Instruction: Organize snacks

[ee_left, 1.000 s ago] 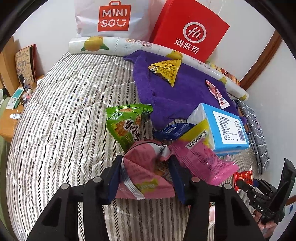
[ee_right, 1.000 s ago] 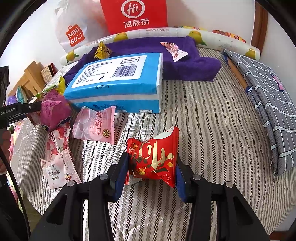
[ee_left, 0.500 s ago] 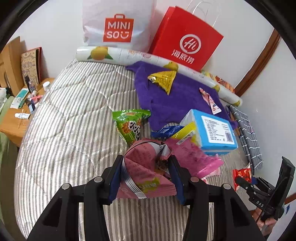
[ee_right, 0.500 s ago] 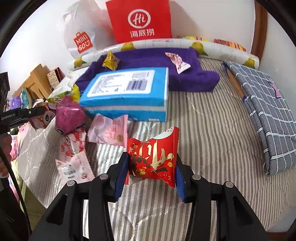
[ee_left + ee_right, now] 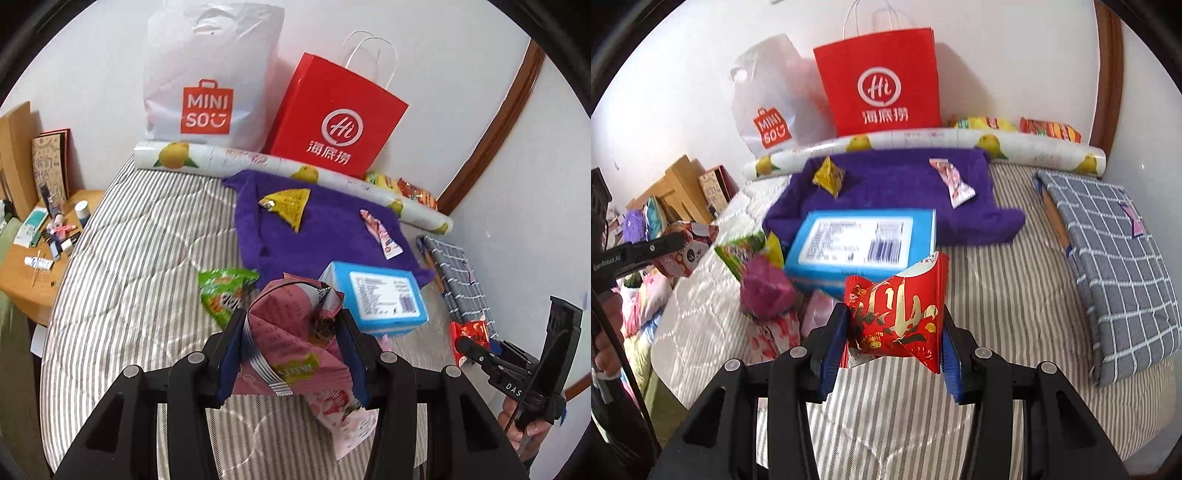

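fingers of left gripper (image 5: 291,347) clamp a pink snack packet (image 5: 291,332) between both pads; right gripper (image 5: 894,332) likewise pinches a red snack packet (image 5: 897,314), above the striped bed (image 5: 997,295).

White walls (image 5: 443,74), plain, daylit, no lamp in view. Brown wood trim (image 5: 495,122) runs up the wall at rt, w/ a curve from the lens. Bed (image 5: 140,236) w/ grey-white striped quilt fills most of the room; far edge sits against the wall. Wooden worktop (image 5: 22,273) just beside the bed at left, cluttered w/ small bottles & tubes. Cardboard boxes (image 5: 679,181) stacked behind it. Floor barely visible, can't tell its type.
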